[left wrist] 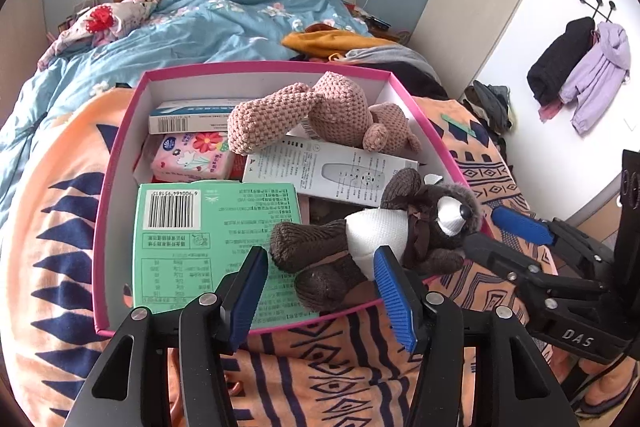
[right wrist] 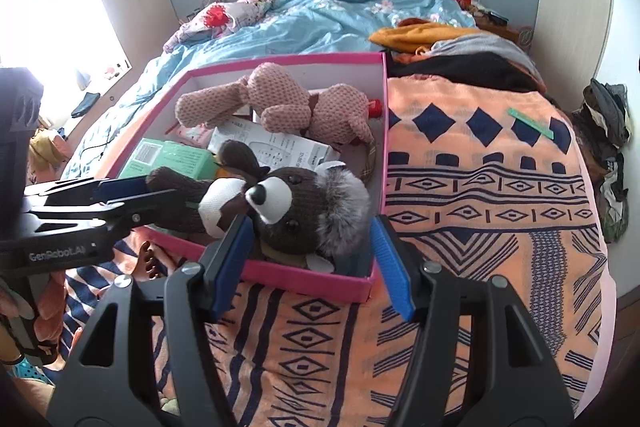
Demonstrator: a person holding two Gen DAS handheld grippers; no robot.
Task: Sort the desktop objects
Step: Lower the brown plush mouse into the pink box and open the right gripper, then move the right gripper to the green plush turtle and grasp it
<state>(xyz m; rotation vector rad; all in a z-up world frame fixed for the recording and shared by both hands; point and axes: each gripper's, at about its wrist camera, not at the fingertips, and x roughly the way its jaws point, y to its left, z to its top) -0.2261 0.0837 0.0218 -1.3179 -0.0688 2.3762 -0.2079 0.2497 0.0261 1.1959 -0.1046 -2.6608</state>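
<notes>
A pink-rimmed box [left wrist: 120, 155] [right wrist: 312, 273] sits on an orange patterned blanket. Inside lie a green carton [left wrist: 216, 239], a white remote-control carton [left wrist: 320, 167], a flowered tissue pack [left wrist: 192, 155] and a pink knitted plush [left wrist: 304, 111] [right wrist: 288, 99]. A brown plush bear [left wrist: 360, 231] [right wrist: 296, 203] lies at the box's near corner. My left gripper [left wrist: 322, 283] [right wrist: 160, 187] is open, with the bear's legs and belly between its fingers. My right gripper [right wrist: 310, 259] [left wrist: 482, 227] is open astride the bear's head.
A small green strip [right wrist: 532, 125] lies on the blanket [right wrist: 480, 227] to the right of the box. Behind the box is a bed with a blue duvet [left wrist: 208, 23] and piled clothes [right wrist: 460, 55]. Coats hang on the right wall [left wrist: 580, 63].
</notes>
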